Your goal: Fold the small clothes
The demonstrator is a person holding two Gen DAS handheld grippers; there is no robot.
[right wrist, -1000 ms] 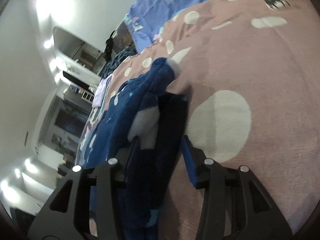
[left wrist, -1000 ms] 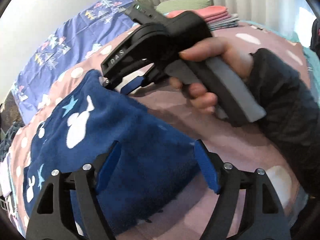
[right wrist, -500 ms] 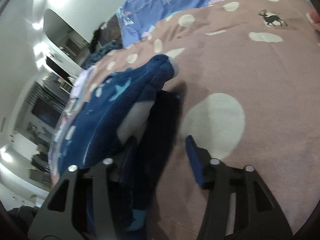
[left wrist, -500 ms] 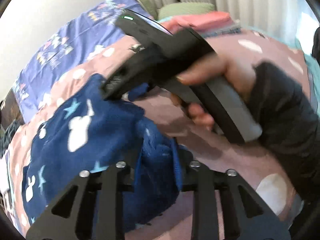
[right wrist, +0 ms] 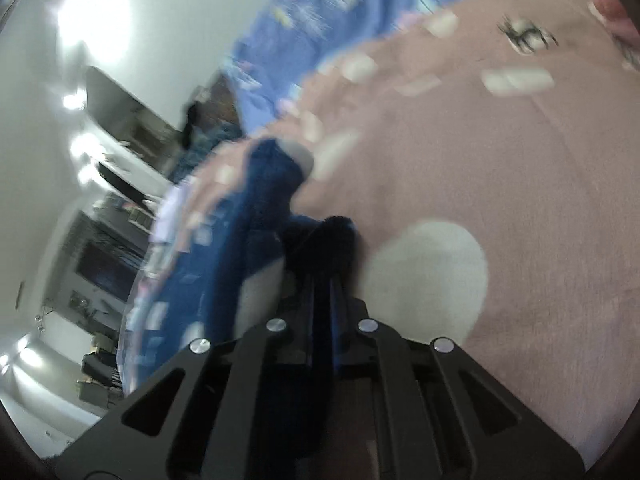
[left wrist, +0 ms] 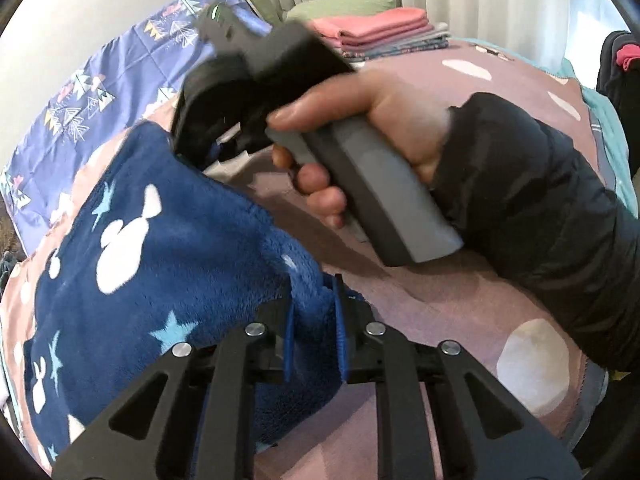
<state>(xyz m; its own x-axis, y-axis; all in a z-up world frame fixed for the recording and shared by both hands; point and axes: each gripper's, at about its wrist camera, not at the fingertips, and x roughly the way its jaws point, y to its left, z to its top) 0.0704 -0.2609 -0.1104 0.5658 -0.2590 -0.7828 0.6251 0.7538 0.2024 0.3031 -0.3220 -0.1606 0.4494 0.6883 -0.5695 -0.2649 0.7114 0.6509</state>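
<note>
A dark blue fleece garment [left wrist: 160,264] with white and light-blue shapes lies on the pink spotted bedspread [left wrist: 448,312]. My left gripper [left wrist: 314,320] is shut on its near right edge, cloth bunched between the blue pads. My right gripper [left wrist: 204,148], held by a hand in a black sleeve, pinches the garment's far corner. In the right wrist view, which is blurred, the right gripper [right wrist: 324,280] is shut on a dark fold of the garment [right wrist: 240,248], over the bedspread [right wrist: 520,200].
A stack of folded pink and grey clothes [left wrist: 380,32] sits at the far end of the bed, before pale curtains. A purple patterned quilt [left wrist: 80,92] lies along the left. Dark clothing [left wrist: 620,64] hangs at the right edge.
Both grippers went from open to shut on the blue garment's edge. The garment's edge has lifted and bunched, and the right gripper has risen a little.
</note>
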